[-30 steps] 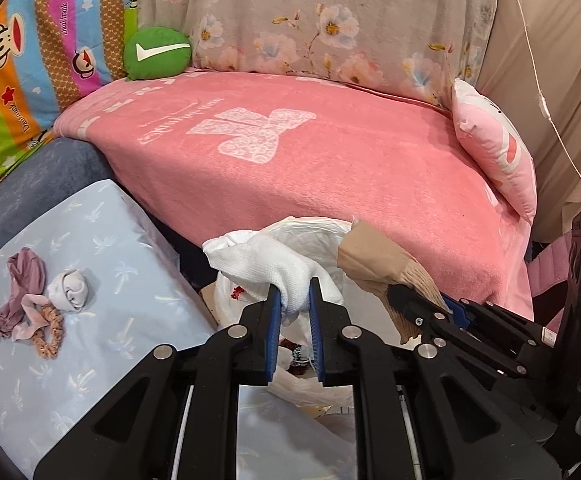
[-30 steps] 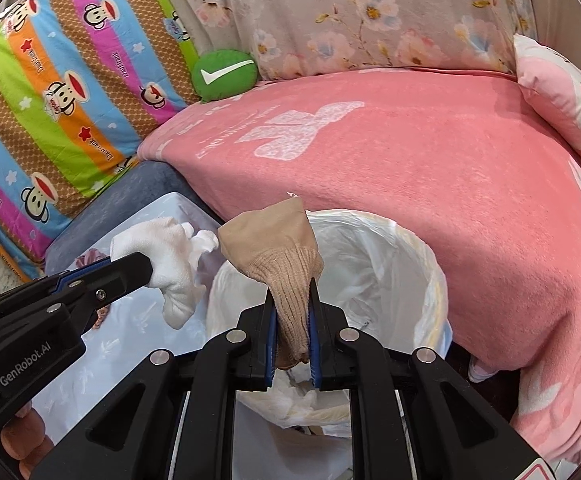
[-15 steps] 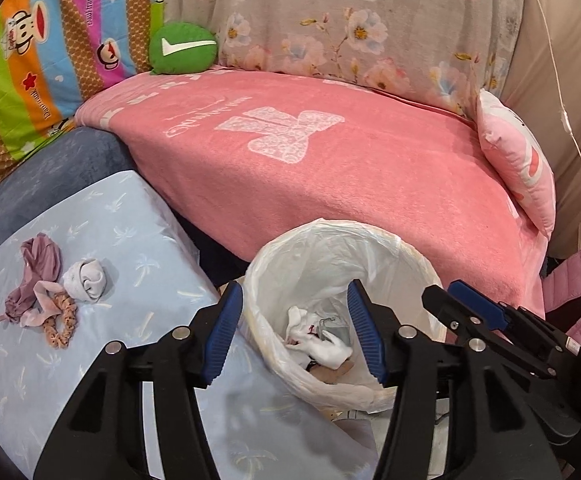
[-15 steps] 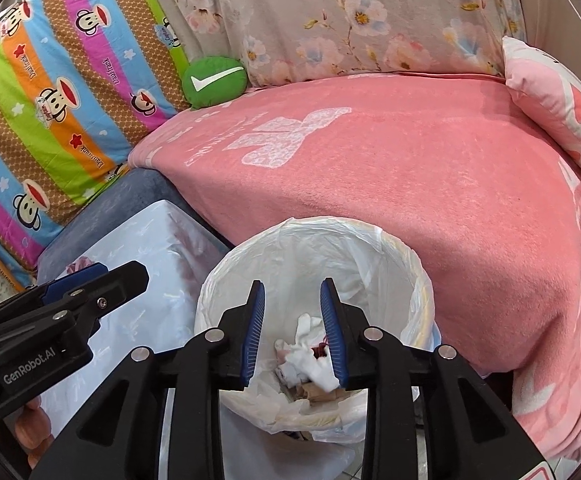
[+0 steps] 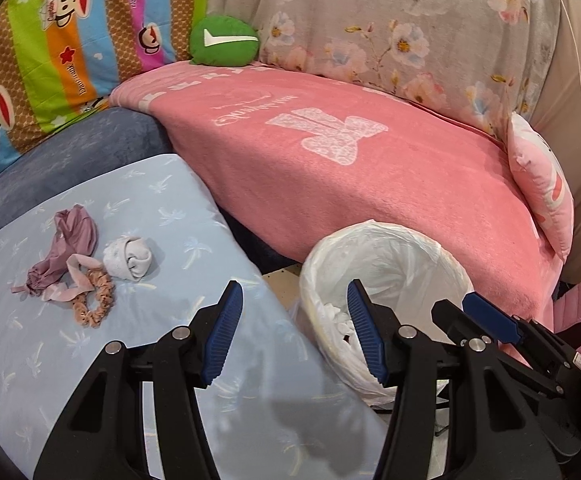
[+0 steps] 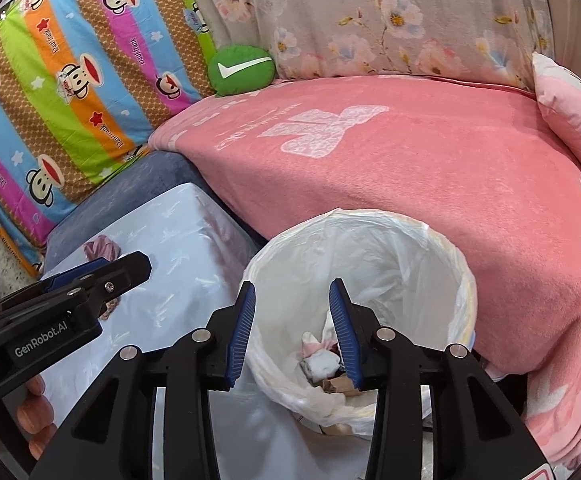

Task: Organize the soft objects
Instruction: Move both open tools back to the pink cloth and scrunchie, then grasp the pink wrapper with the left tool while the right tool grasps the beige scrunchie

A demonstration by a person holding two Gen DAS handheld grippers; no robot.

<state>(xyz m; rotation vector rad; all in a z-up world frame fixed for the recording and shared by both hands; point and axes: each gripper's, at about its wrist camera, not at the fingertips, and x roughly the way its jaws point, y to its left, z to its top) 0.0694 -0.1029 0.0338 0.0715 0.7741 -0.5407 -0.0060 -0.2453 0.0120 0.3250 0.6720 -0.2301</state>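
Observation:
My left gripper (image 5: 294,292) is open and empty, above the edge between the light blue cushion (image 5: 178,208) and the white-lined bin (image 5: 370,226). On the cushion lie a mauve cloth (image 5: 70,248), a rolled white sock (image 5: 128,258) and a tan scrunchie (image 5: 94,300). My right gripper (image 6: 291,288) hangs over the bin (image 6: 350,214); its jaws are opening with nothing between them. A white sock (image 6: 322,360) and a tan piece (image 6: 338,384) lie at the bin's bottom.
A pink blanket (image 5: 370,168) covers the sofa behind the bin. A green round cushion (image 5: 224,40), a striped monkey-print pillow (image 5: 50,40) and a pink pillow (image 5: 542,184) ring it. A hand (image 6: 34,412) holds the left gripper at the lower left.
Both grippers opened and let go: the white sock and the tan sock fell into the bin. The left gripper then shifted left, bringing the blue cushion and its items closer.

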